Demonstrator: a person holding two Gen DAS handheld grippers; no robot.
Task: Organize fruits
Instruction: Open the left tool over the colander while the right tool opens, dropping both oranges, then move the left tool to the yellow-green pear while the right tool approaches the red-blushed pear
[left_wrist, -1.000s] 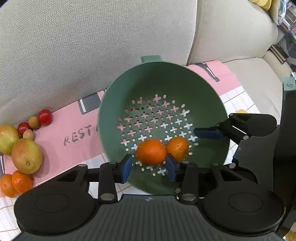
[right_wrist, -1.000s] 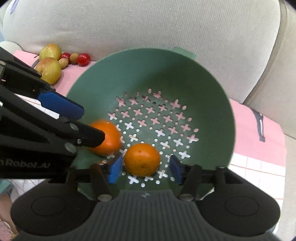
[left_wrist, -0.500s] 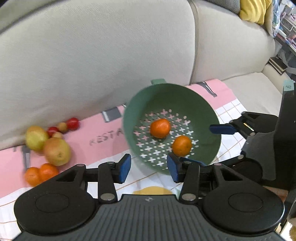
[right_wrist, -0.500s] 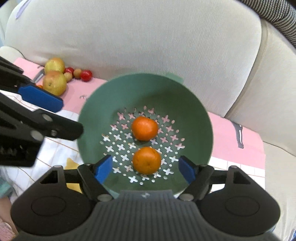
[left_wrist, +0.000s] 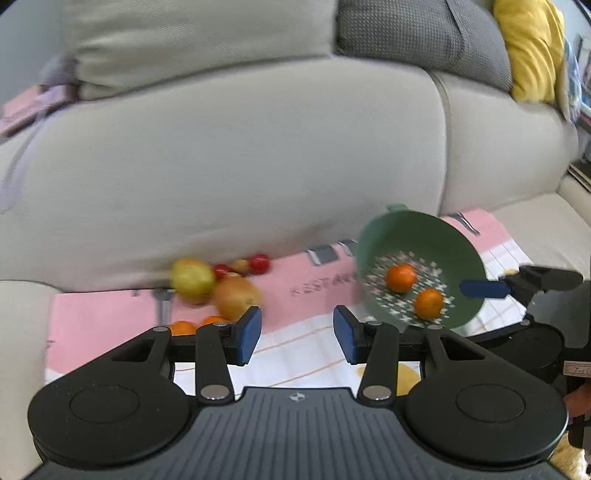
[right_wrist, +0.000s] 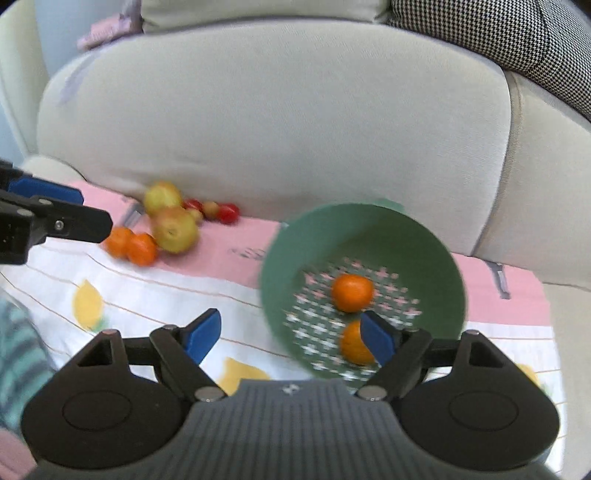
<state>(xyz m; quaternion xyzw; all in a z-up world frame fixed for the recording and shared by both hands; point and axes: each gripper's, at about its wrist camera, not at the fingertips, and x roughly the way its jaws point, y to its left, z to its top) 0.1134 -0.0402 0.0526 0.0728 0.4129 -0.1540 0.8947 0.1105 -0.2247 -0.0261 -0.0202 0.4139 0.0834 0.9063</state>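
Two oranges (right_wrist: 351, 292) lie in the green colander (right_wrist: 424, 247) on the sofa.

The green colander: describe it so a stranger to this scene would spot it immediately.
Start at the big beige sofa cushion and drop to the pink-edged cloth spread in front of it. The green colander sits on the right side of that cloth, away from the loose fruit pile on the left. It is the only container, a perforated bowl holding two oranges.
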